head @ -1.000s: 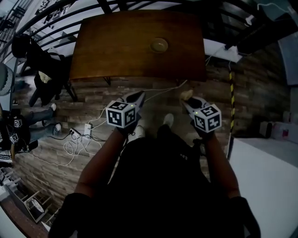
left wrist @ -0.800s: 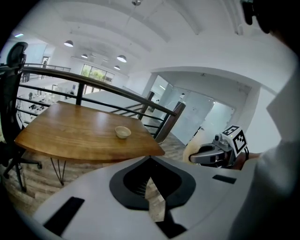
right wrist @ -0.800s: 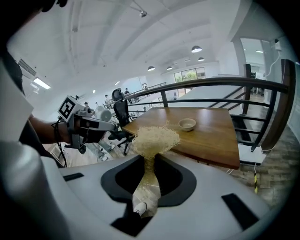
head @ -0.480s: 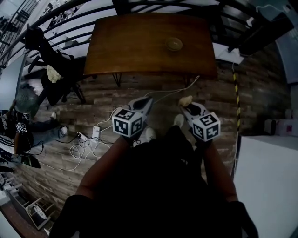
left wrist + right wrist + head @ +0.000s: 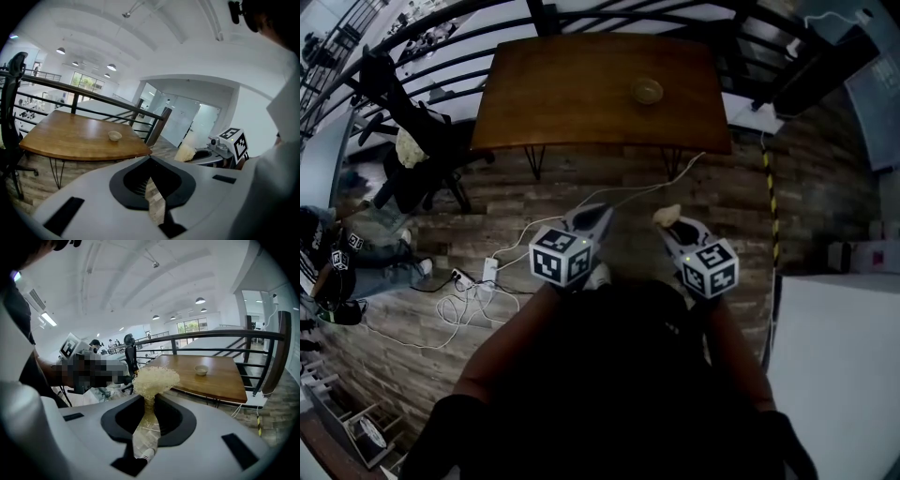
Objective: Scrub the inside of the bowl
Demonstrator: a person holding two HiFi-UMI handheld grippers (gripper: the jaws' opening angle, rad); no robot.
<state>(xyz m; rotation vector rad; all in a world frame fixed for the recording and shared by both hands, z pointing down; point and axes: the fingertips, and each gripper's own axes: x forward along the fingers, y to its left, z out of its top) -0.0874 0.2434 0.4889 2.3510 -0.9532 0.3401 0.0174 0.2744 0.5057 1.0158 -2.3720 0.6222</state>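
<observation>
Wood, warm brown and smooth, forms the table (image 5: 581, 94) far ahead in the head view. The small pale bowl (image 5: 647, 91) sits on it, well apart from both tools. The left tongs (image 5: 598, 216) and right tongs (image 5: 667, 228) hang side by side over the plank floor (image 5: 722, 197).

In the left gripper view, the left tongs (image 5: 150, 161) are clenched on nothing, probably kept free to steady the bowl (image 5: 115, 136).

In the right gripper view, the right tongs (image 5: 149, 404) pinch a straw-coloured scrubber (image 5: 154, 379), a wiry tuft, by its narrow neck. Its bushy head juts forward, ready to rub the round bowl (image 5: 201, 370).
</observation>
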